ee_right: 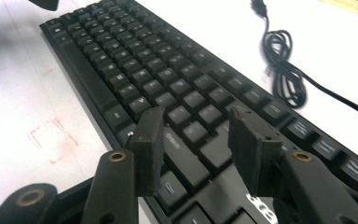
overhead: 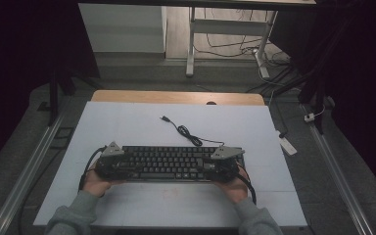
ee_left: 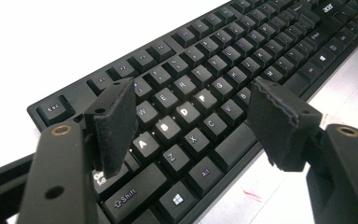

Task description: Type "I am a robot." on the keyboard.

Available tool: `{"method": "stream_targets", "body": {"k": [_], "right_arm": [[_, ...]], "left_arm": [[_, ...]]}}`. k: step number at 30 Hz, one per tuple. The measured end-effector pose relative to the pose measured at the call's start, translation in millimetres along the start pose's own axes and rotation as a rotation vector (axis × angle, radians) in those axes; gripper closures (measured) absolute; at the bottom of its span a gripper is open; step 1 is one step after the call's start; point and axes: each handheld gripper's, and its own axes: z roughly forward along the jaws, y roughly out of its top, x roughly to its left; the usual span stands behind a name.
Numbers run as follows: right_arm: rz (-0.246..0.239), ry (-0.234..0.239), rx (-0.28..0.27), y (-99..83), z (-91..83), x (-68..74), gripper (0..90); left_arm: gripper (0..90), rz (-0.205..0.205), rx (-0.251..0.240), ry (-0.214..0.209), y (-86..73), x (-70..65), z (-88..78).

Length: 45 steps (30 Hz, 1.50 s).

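While the keyboard [overhead: 169, 163] lies near the desk's [overhead: 127, 127] front edge, the left tongs [ee_left: 193, 121] and right tongs [ee_right: 196, 149] hover wide apart over its ends, gripping nothing.

we see a pale white rectangular sheet [overhead: 127, 127] covering the light wooden table [overhead: 176, 97], whose bare strip shows at the upper centre of the high view. on the sheet, in the lower centre, lies a long black plastic keyboard [overhead: 169, 163]; its thin black coiled cable [overhead: 183, 131] runs toward the upper centre. faint red marks [ee_right: 51, 137] sit near the keyboard.
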Motion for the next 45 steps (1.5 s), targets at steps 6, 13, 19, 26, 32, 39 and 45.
{"method": "stream_targets", "body": {"k": [6,13,19,26,32,39,45], "right_arm": [[-0.008,0.030,0.004,7.3,6.9,4.7,68.5],[-0.022,0.071,0.029,13.9,16.7,9.7,88.4],[-0.041,0.098,0.043,22.8,30.3,17.7,89.4],[-0.061,0.102,0.078,26.6,47.1,26.0,89.4],[-0.056,0.099,0.102,24.8,56.6,27.1,89.4],[-0.055,0.094,0.119,22.8,61.9,27.2,89.3],[-0.059,0.090,0.126,21.7,63.9,26.9,89.4]], "left_arm": [[33.2,0.002,0.002,-0.002,0.0,-0.2,0.5],[33.1,0.004,0.003,-0.002,0.0,-0.4,1.0],[33.0,0.006,0.006,-0.003,-0.1,-0.3,1.0],[32.8,0.009,0.009,-0.005,-0.3,-0.8,1.4],[32.6,0.012,0.014,-0.005,-0.6,-0.3,1.7],[32.4,0.013,0.016,-0.009,-0.6,-0.8,2.1],[32.4,0.013,0.016,-0.010,-0.8,-0.6,2.0]]}}
